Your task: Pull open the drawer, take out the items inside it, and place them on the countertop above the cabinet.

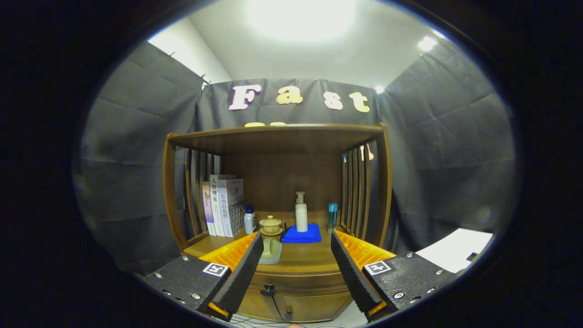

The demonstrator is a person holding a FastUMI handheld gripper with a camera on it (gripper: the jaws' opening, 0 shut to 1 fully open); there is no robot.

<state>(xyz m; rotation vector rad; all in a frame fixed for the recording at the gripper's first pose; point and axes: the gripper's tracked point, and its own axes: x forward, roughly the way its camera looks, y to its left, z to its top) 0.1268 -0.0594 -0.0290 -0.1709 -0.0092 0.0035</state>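
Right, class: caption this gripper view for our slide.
Open gripper faces the shut drawer below a countertop of books, bottles and a cup.

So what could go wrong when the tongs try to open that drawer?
1. The tongs hang open and back from the cabinet, and the drawer knob is small and dark, so they might miss it or slip off.
2. The countertop is already crowded: a pump bottle on a blue cloth, a lidded cup, a pale dish near the front edge. Anything set down could knock one over.
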